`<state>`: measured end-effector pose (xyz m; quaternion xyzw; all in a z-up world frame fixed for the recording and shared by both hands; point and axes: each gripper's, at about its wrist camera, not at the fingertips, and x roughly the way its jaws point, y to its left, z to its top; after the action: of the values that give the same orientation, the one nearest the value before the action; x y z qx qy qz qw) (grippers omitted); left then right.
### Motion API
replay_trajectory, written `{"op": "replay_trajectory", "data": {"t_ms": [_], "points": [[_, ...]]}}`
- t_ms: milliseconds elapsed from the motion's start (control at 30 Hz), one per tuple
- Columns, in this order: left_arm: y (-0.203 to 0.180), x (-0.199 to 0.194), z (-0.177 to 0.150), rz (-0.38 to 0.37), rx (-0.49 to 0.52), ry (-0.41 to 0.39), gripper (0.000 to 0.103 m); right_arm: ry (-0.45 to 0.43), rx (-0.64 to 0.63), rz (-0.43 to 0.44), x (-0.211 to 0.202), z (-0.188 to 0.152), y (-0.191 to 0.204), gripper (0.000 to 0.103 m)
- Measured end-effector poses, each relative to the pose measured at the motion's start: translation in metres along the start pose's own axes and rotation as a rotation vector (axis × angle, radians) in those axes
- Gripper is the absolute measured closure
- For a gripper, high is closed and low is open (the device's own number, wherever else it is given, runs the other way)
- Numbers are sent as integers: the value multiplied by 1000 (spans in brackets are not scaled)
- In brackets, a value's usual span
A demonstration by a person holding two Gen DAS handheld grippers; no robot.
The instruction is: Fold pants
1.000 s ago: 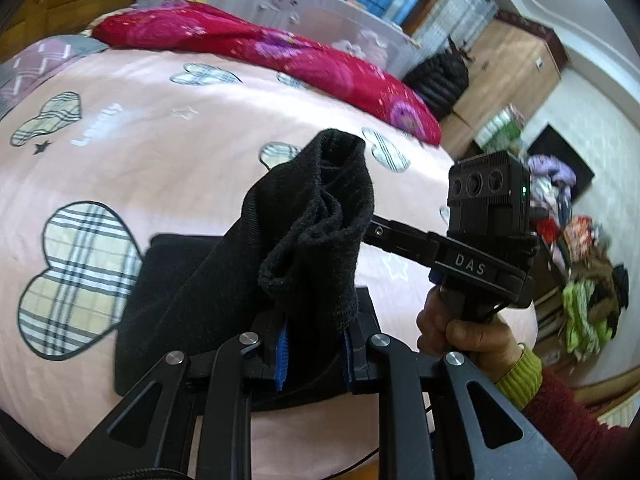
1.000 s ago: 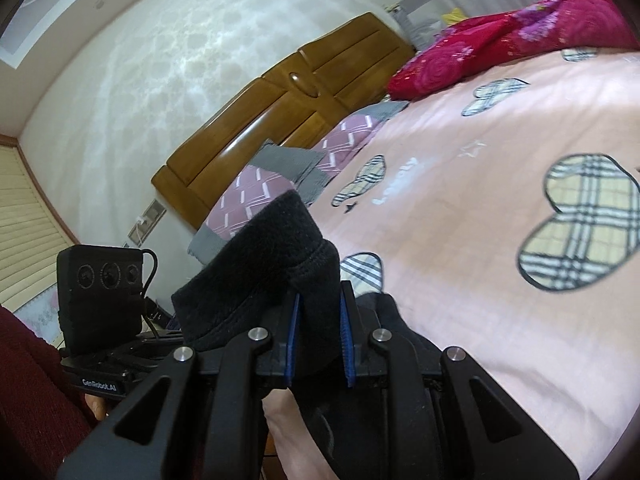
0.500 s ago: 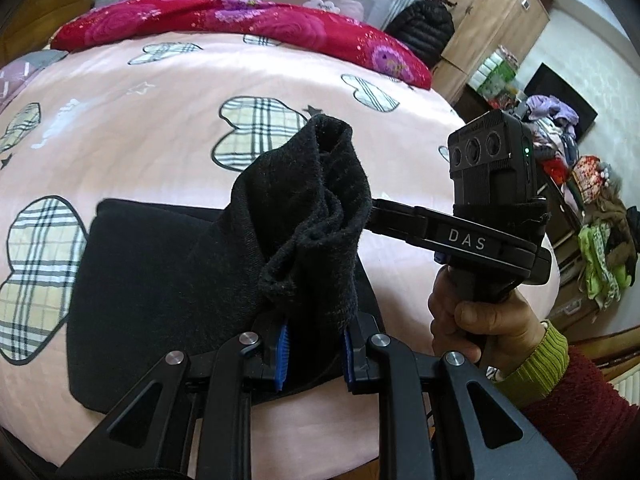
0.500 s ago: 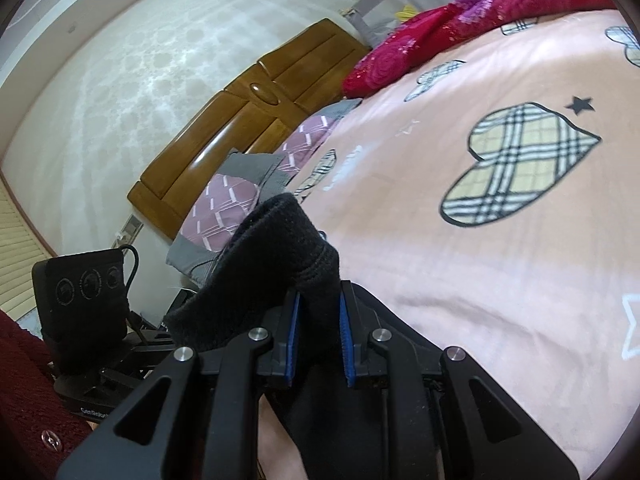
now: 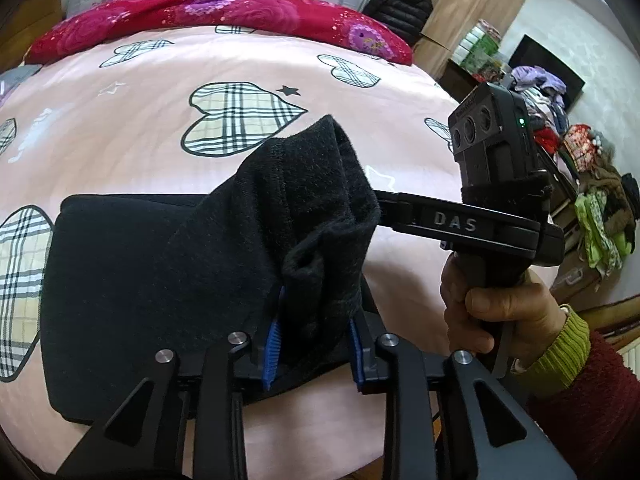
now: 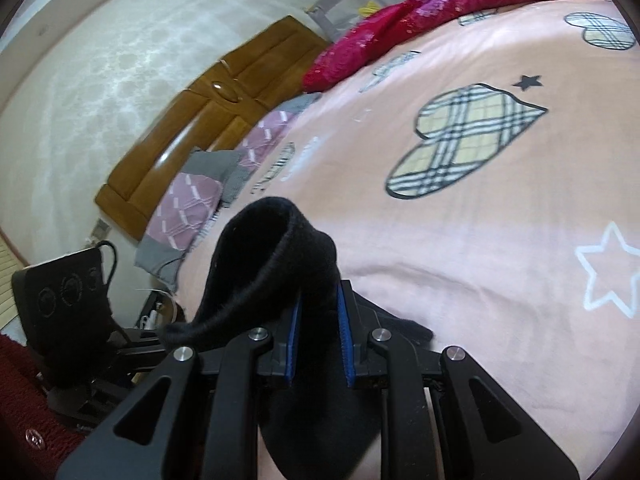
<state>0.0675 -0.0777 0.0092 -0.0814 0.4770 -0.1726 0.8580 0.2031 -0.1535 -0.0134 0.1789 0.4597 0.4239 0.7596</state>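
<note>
Fingers (image 5: 273,336) of both grippers clench black pants (image 5: 152,280); you hold near edge raised, folded bulk ahead-left on bed (image 5: 160,100).

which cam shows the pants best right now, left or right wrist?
Left wrist: the black pants spread flat on the pink bedsheet, one end lifted in the left claw. Right wrist shows only the bunched end pinched in the right claw.
</note>
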Motion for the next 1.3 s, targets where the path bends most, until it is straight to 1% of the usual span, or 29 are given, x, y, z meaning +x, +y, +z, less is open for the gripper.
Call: {"op": "replay_trajectory", "data": {"t_ms": [67, 167, 200, 233, 267, 300, 333, 367, 400, 433, 500, 567, 633, 800, 900, 967, 1067, 1200, 1233, 1300], "points": [[-1, 1, -1, 1, 5, 5, 69, -5, 5, -68, -4, -2, 1, 84], [-2, 2, 0, -16, 3, 18, 64, -47, 26, -140, -18, -7, 2, 83], [-3, 2, 0, -31, 7, 23, 56, -67, 41, -168, -24, -9, 2, 83], [-4, 1, 0, -58, 6, 26, 53, -87, 55, -190, -30, -12, 3, 82], [-5, -2, 0, -84, -1, 26, 51, -103, 68, -206, -36, -13, 2, 76], [-6, -5, 0, -106, -4, 19, 50, -119, 85, -224, -40, -15, 2, 64], [-8, -8, 0, -118, 2, 12, 49, -135, 103, -250, -47, -17, 2, 56], [-11, -11, 0, -122, 14, 4, 46, -153, 117, -274, -52, -20, 2, 43], [-13, -14, 0, -116, 29, -3, 45, -168, 124, -279, -56, -22, 3, 40], [-15, -16, 0, -112, 34, -5, 45, -187, 129, -270, -61, -25, 5, 39], [-14, -19, 0, -112, 36, -10, 44, -192, 136, -268, -64, -28, 9, 36], [-10, -23, 2, -111, 18, -15, 42, -191, 143, -272, -67, -30, 14, 35], [-3, -27, 4, -108, -5, -28, 42, -187, 133, -272, -66, -30, 24, 33], [19, -43, 5, -74, -51, -64, 39, -186, 93, -297, -60, -30, 49, 26], [36, -52, 5, -56, -91, -77, 38, -186, 75, -337, -58, -30, 63, 23], [45, -60, 5, -50, -112, -90, 38, -199, 73, -393, -57, -30, 72, 22], [66, -71, 7, -28, -159, -120, 34, -218, 72, -416, -56, -33, 81, 19], [89, -81, 7, -1, -219, -146, 33, -208, 45, -467, -52, -30, 94, 18], [94, -84, 7, 3, -232, -152, 33, -218, 25, -479, -51, -27, 100, 18], [106, -89, 6, 20, -253, -159, 33, -247, 5, -471, -51, -25, 108, 18]]}}
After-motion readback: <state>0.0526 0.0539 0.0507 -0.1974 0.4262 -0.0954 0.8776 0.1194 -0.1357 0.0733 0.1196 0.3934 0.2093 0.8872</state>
